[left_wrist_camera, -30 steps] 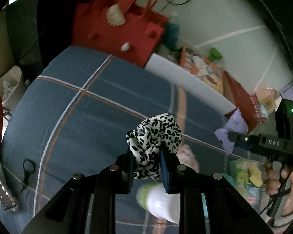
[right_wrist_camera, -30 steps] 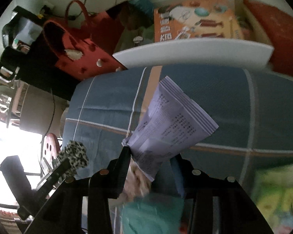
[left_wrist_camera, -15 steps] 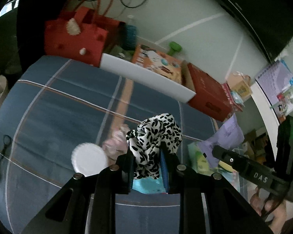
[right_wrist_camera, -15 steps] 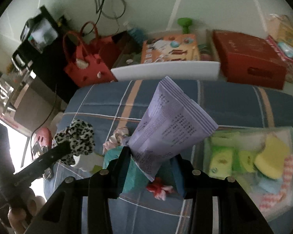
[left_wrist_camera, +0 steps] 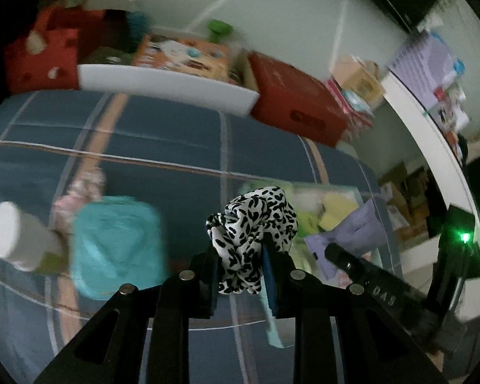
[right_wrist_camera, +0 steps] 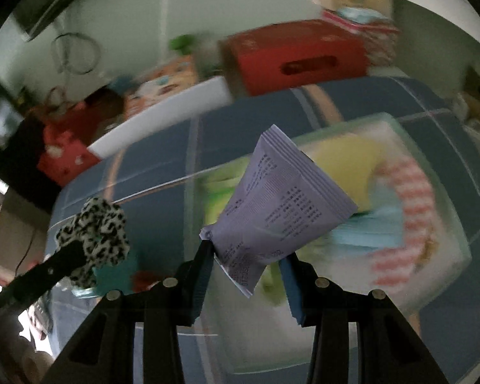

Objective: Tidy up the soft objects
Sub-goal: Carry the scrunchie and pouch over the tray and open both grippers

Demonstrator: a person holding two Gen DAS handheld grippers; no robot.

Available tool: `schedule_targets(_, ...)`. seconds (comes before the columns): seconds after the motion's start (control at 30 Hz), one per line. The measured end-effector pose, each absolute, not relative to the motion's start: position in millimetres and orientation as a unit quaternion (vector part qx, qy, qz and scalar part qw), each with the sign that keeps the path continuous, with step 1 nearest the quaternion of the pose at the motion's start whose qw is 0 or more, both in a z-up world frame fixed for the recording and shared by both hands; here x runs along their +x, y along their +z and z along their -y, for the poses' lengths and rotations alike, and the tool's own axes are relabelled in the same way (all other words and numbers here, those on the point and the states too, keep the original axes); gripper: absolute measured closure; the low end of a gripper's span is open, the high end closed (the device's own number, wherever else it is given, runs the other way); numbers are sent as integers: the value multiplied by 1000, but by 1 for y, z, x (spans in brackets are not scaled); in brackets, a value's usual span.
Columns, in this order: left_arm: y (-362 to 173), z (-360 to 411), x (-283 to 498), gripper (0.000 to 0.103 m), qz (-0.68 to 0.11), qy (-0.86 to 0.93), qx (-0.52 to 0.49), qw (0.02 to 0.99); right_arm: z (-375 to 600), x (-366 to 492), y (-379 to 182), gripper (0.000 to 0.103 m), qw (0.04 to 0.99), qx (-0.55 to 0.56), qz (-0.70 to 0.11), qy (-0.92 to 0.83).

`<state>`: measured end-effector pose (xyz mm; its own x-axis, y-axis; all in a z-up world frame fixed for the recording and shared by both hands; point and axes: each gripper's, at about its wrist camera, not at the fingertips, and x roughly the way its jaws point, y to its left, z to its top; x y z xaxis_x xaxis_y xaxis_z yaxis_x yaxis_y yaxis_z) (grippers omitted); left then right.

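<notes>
My left gripper (left_wrist_camera: 241,257) is shut on a black-and-white leopard-print scrunchie (left_wrist_camera: 252,224), held above the blue plaid bedcover (left_wrist_camera: 163,134). It also shows in the right wrist view (right_wrist_camera: 94,233). My right gripper (right_wrist_camera: 248,257) is shut on a pale purple printed sachet (right_wrist_camera: 281,214), held over a clear bin (right_wrist_camera: 444,224) of soft yellow, green, blue and striped items. The sachet also shows in the left wrist view (left_wrist_camera: 352,233), to the right of the scrunchie.
A teal soft pouch (left_wrist_camera: 115,243), a white-capped bottle (left_wrist_camera: 12,236) and a pink scrunchie (left_wrist_camera: 83,188) lie on the bedcover at left. A white tray (left_wrist_camera: 163,86), a red box (left_wrist_camera: 297,112), a red bag (left_wrist_camera: 44,54) and an orange box (left_wrist_camera: 182,54) line the far edge.
Both grippers have swung to the right with their objects still held. The clear bin now lies under the sachet, and the scrunchie sits close to the bin's left edge.
</notes>
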<state>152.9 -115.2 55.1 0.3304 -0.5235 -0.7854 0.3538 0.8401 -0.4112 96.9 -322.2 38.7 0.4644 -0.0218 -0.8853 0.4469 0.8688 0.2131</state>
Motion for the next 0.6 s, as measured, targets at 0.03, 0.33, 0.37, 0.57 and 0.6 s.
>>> schedule_targets(0.03,51,126,150,78,-516,-280,-74,806,330,94,37,57,826,212,-500,-153)
schedule_targets(0.33,13,198,117,78,-561,-346,-13,752,380,71,21,56,800,243,-514,-194)
schedule_targets(0.37,8,204,113,78,-568,-347,-4,746,380,70,21,56,798,243,-515,-195)
schedule_targets(0.57,11,207,107,40,-567,-348,8,746,379,66,25,43,800,240,-512,-200)
schedule_targets(0.6,15,204,107,38,-563,-346,7,751,379,65,27,43,801,239,-511,-202)
